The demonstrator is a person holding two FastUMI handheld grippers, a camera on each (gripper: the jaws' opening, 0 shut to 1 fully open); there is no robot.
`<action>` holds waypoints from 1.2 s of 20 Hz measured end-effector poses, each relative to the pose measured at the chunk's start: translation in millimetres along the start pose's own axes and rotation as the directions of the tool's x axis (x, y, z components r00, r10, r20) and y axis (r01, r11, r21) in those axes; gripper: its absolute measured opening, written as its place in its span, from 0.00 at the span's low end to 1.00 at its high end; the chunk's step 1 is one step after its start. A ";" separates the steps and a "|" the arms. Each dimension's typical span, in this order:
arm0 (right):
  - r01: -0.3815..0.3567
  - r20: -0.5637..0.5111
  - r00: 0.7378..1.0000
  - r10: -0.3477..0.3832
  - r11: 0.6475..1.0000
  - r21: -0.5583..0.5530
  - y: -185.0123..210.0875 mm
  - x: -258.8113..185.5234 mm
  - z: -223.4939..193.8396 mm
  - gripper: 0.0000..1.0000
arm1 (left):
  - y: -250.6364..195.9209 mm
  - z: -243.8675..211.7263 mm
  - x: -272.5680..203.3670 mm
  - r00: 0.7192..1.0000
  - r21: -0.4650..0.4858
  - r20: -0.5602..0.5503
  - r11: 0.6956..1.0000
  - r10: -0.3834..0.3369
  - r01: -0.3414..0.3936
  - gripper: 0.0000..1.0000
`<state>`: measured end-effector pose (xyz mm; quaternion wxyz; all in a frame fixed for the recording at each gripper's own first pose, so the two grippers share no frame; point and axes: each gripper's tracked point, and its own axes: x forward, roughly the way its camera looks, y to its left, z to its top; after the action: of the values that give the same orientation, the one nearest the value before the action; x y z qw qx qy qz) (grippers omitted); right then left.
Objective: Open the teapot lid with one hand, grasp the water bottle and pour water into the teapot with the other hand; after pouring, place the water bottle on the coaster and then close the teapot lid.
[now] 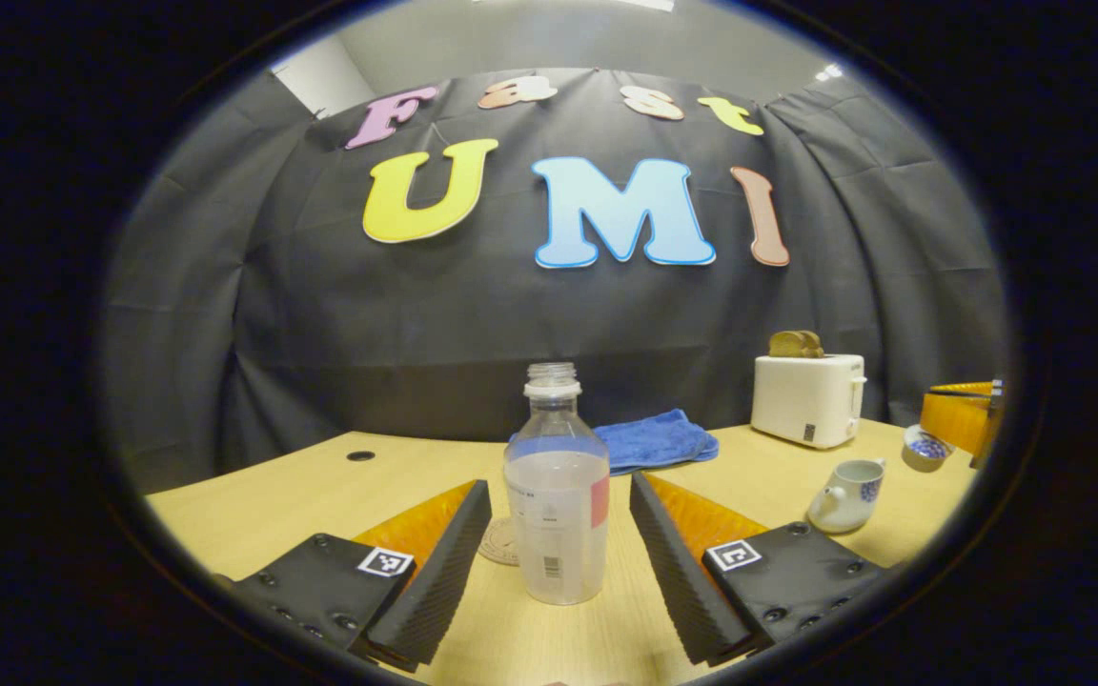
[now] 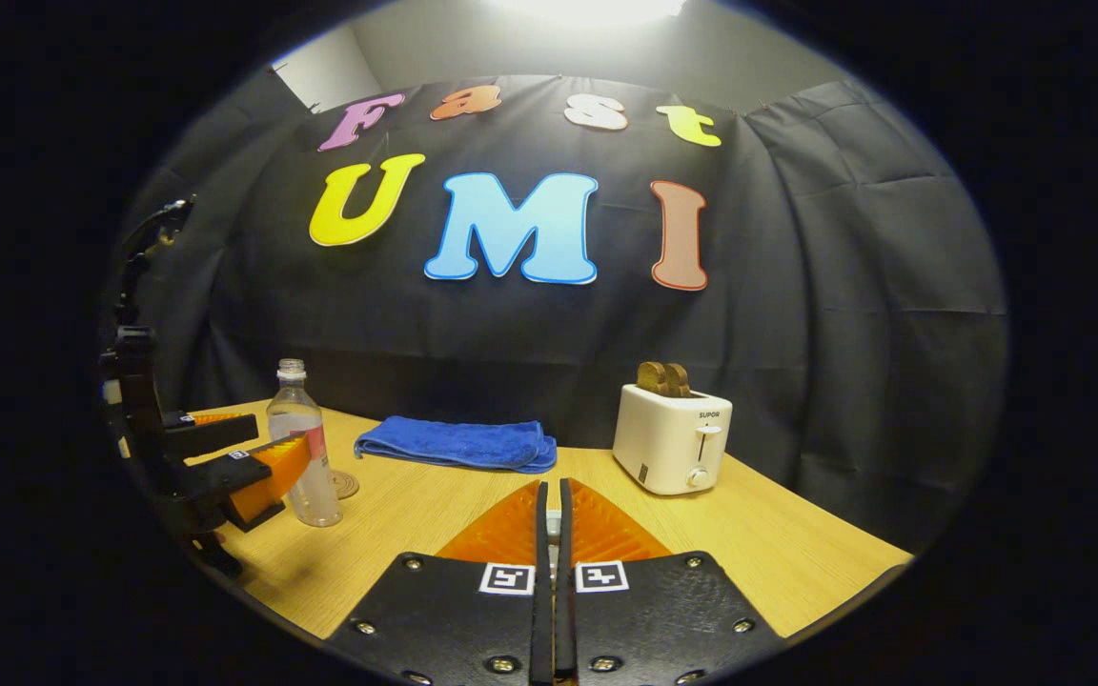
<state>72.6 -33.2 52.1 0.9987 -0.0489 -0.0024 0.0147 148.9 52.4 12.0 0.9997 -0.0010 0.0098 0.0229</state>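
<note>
A clear uncapped water bottle (image 1: 557,514), partly filled, stands on the wooden table (image 1: 320,495). My left gripper (image 1: 560,481) is open, one finger on each side of the bottle with a small gap to each. A round coaster (image 1: 499,541) lies just behind the bottle to its left. The white teapot (image 1: 844,495) with blue pattern sits at the right, its top uncovered. The teapot lid (image 1: 925,448) is held up beside it by my right gripper (image 1: 964,419). In the right gripper view, my right gripper (image 2: 554,486) is shut on something small and pale, and the bottle (image 2: 306,457) stands between the left gripper's fingers (image 2: 268,467).
A folded blue cloth (image 1: 659,438) lies at the back of the table. A white toaster (image 1: 808,398) with bread slices in it stands at the back right. A small dark hole (image 1: 360,455) marks the tabletop at the back left.
</note>
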 end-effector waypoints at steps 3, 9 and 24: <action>-0.006 -0.015 1.000 0.006 1.000 0.004 2.9 -2.8 -7.7 0.01 | 4.2 -8.9 15.5 1.000 -0.023 -0.025 1.000 -0.003 0.003 1.00; -0.016 -0.039 0.999 0.016 1.000 0.017 4.0 -6.2 -18.4 0.01 | 2.9 -19.8 37.7 0.999 0.001 -0.048 1.000 -0.004 0.004 1.00; -0.042 -0.055 0.997 0.045 0.997 0.058 -1.8 -55.2 -32.4 0.01 | -25.0 -10.3 27.8 0.994 0.062 -0.057 0.994 -0.091 0.094 0.87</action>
<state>17.6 -39.9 19.8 0.9988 -0.0210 0.0274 0.0350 177.6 28.6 1.2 0.9986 0.0300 0.0377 -0.0238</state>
